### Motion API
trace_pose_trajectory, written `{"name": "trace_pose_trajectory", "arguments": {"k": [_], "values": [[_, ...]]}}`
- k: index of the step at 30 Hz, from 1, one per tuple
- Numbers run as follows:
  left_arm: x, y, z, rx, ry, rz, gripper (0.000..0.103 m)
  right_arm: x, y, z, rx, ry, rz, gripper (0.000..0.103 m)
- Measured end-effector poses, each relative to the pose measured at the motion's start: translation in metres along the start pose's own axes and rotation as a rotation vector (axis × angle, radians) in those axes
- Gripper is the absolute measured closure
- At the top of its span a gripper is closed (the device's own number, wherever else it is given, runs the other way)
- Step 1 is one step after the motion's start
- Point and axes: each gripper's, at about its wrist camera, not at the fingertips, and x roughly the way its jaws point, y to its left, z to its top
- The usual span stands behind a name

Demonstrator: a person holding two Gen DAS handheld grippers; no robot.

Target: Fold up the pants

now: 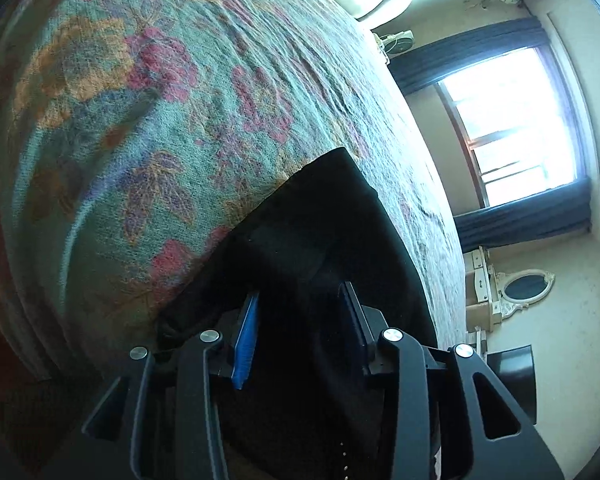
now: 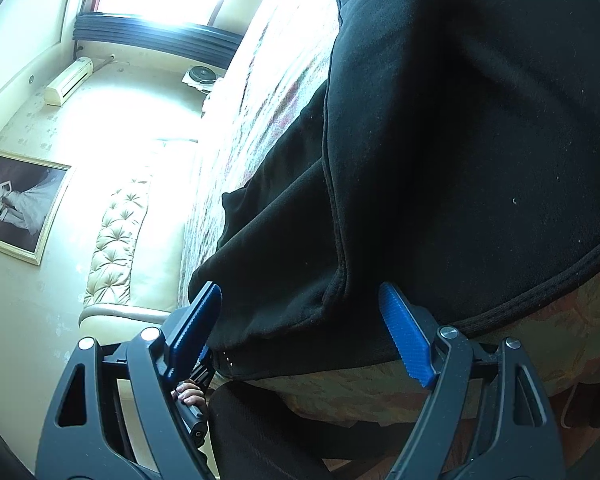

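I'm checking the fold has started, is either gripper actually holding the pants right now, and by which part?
Neither grips. The left gripper and right gripper both stand open, each straddling an edge of the black pants on the bedspread.

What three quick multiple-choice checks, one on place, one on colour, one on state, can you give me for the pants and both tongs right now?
1. Where do the pants lie?
A. on the floral bedspread
B. on the floor
C. on a chair

2. What colour are the pants?
A. white
B. red
C. black

3. How do the right tongs stand?
A. shut on a sock
B. open, astride the pants' edge
C. out of view

Answers:
1 A, patterned cover shows all round the cloth.
2 C, the fabric is dark black in both views.
3 B, both blue pads stand wide apart. The left tongs are open too, over the pants.
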Motion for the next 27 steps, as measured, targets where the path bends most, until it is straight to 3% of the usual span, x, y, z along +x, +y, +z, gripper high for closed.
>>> {"name": "trace_pose_trajectory", "arguments": {"k": [2,5,7,11,12,15,20,23,27], "values": [[0.002,0.002,0.002,-0.027,0.005,-0.003,0.066,-0.001,0.001,0.003,0.002,-0.024,-0.012,0.022],[0.001,0.0,0.003,-0.011,0.009,0.027,0.08,0.004,0.001,0.007,0.0,-0.027,-0.055,0.024],[0.0,0.003,0.004,-0.019,0.01,0.033,0.082,0.008,0.006,0.008,-0.026,-0.028,-0.113,0.033],[0.0,0.0,0.004,-0.013,0.007,0.051,0.083,0.016,0.015,0.015,-0.14,-0.024,-0.241,0.088],[0.001,-0.001,0.005,-0.016,0.008,0.052,0.083,0.017,0.014,0.02,-0.145,-0.021,-0.236,0.091],[0.003,-0.004,0.011,-0.03,0.01,0.04,0.086,0.015,0.024,0.038,-0.157,-0.052,-0.172,0.091],[-0.01,-0.014,0.009,0.003,-0.001,-0.005,0.089,-0.02,0.07,0.047,-0.306,-0.21,-0.039,0.091],[-0.016,-0.015,-0.001,0.035,0.012,-0.011,0.089,-0.03,0.049,0.035,-0.237,-0.187,-0.027,0.091],[-0.019,0.001,-0.01,0.015,0.043,0.017,0.089,-0.02,0.006,0.017,-0.149,-0.124,-0.101,0.091]]}}
